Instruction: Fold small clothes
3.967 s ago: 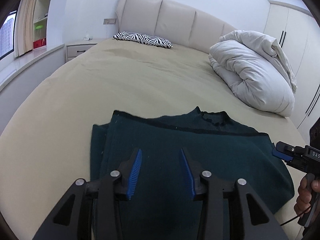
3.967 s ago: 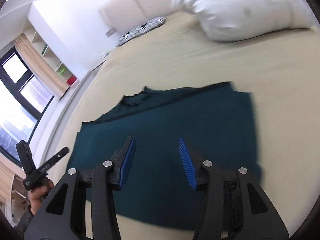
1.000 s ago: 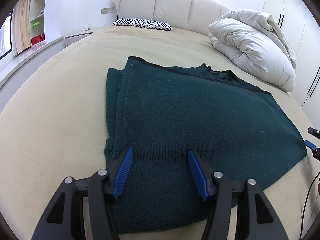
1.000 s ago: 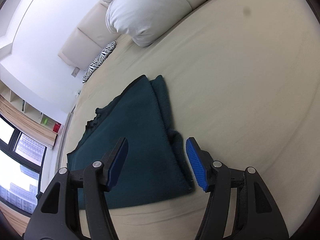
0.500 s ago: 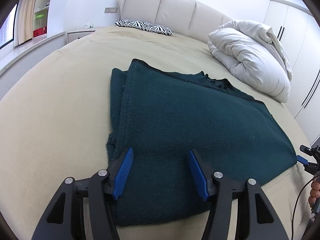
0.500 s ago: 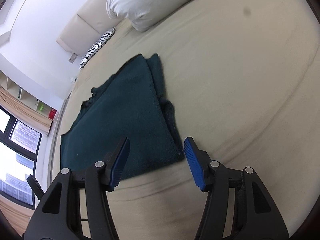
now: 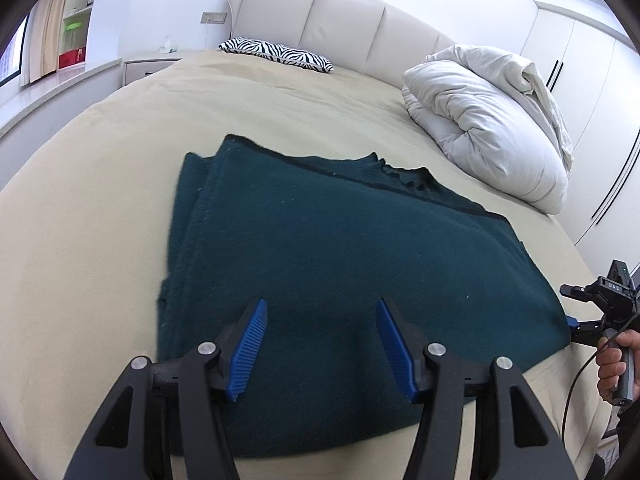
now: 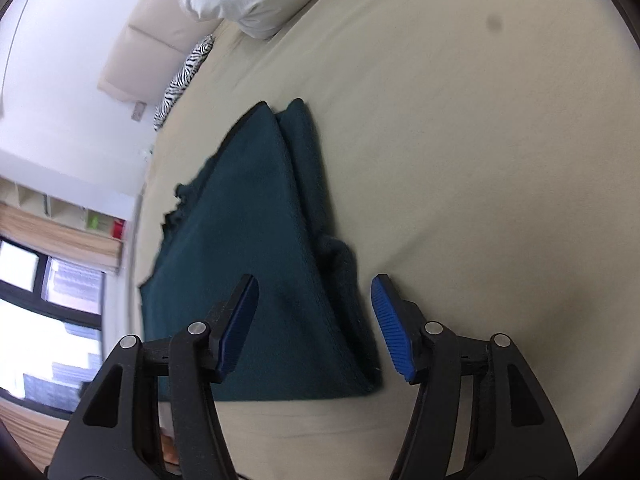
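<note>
A dark teal knit sweater (image 7: 340, 256) lies folded flat on the beige bed (image 7: 100, 184), its collar toward the headboard. My left gripper (image 7: 320, 344) is open and empty, hovering over the sweater's near edge. My right gripper (image 8: 314, 320) is open and empty, just above the sweater's (image 8: 248, 248) near right corner, where folded layers bunch up. The right gripper also shows in the left wrist view (image 7: 576, 312), open at the sweater's right edge, held by a hand.
A white rolled duvet (image 7: 492, 128) lies at the far right of the bed. A zebra-print pillow (image 7: 276, 52) sits by the padded headboard (image 7: 340, 16). A nightstand (image 7: 152, 66) and window ledge stand to the left, wardrobe doors (image 7: 580, 52) to the right.
My left gripper pulled back slightly, so the sweater sits a bit farther away. My right gripper moved forward over the sweater's right corner and tilted. Both stayed open.
</note>
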`<state>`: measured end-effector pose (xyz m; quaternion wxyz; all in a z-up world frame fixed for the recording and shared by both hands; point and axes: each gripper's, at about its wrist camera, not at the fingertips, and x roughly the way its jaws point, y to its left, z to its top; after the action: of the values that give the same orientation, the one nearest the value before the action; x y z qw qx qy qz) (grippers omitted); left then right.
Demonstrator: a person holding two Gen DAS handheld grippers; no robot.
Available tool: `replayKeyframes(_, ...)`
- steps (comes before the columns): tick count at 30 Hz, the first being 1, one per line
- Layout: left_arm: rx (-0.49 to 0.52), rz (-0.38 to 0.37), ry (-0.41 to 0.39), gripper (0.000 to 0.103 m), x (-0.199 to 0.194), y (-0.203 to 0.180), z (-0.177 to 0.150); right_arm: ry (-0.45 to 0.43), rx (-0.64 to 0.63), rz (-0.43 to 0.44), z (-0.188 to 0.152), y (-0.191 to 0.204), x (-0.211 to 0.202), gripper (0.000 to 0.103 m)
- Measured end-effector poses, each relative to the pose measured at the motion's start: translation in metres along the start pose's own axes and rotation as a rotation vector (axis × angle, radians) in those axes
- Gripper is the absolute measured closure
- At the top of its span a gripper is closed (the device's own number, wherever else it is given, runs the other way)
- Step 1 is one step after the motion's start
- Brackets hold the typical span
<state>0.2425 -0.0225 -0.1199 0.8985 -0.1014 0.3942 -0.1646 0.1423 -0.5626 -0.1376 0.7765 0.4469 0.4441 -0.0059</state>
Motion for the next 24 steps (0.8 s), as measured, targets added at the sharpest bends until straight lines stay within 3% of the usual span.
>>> replayKeyframes(9,-0.017,-0.01,0.06,0.044,0.024,-0.005,0.007,0.108,0.029,0.046,0.02,0.014,0.044,0.047)
replayKeyframes(14,-0.007,-0.01,0.075,0.044,0.028,-0.004,0.003,0.136,0.02,0.045,0.016,0.013,0.052,0.081)
replayKeyframes(24,-0.035,-0.048,0.083,0.045,0.032,0.006,0.0,0.084,-0.022,-0.04,0.009,0.028,0.059,0.088)
